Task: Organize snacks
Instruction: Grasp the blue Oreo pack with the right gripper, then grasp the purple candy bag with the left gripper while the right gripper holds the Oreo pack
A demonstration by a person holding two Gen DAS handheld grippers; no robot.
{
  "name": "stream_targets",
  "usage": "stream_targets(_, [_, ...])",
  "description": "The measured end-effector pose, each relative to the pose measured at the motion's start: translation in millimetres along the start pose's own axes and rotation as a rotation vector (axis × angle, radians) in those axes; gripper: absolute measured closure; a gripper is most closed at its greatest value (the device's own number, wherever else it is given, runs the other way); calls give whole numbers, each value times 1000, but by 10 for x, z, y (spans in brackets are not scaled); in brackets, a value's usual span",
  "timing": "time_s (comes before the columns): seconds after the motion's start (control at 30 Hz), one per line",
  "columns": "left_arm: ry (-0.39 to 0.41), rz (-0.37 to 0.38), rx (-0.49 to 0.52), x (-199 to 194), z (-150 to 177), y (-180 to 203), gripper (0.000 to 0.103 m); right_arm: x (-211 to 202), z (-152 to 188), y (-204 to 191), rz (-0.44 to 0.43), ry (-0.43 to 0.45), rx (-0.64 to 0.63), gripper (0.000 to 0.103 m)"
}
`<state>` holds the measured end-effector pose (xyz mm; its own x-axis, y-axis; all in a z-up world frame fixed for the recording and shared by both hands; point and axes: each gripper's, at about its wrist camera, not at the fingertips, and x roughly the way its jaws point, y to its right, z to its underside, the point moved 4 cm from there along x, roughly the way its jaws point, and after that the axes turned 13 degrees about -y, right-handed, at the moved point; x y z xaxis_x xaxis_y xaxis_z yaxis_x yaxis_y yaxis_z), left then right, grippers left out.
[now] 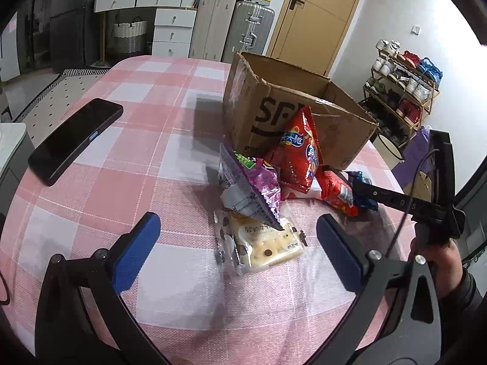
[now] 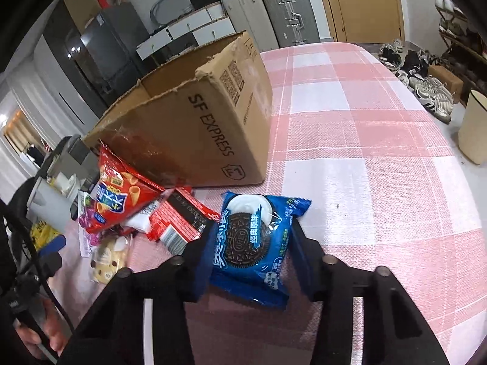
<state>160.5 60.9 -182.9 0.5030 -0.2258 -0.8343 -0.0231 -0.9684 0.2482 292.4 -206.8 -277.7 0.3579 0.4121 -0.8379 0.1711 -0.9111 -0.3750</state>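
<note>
Oreo pack (image 2: 254,245) pinched in the right claw (image 2: 252,261); left claw (image 1: 237,252) spread above the cake packet (image 1: 261,243).

The tablecloth (image 1: 170,140) is checked in pink, white and grey. The box (image 2: 188,115) is brown, printed with black lettering. The Oreo pack (image 2: 252,246) is blue, with a black-and-white biscuit pictured. One bag (image 1: 295,152) is red with a blue label; another (image 1: 252,188) is purple and silver, perhaps with green at its top. The bread (image 1: 264,243) is pale yellow with dark spots. Blue pads (image 1: 137,252) are seen on black gripper arms. The phone (image 1: 76,140) is black.
</note>
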Motion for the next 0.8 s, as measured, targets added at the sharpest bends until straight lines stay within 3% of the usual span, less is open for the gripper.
stream_targets(0.4, [-38, 2, 4, 222, -132, -43, 1, -218, 224, 42, -84, 69, 9, 59])
stream_targets(0.8, [-96, 36, -35, 652, -454, -111, 1, -360, 374, 27, -110, 88, 19, 59])
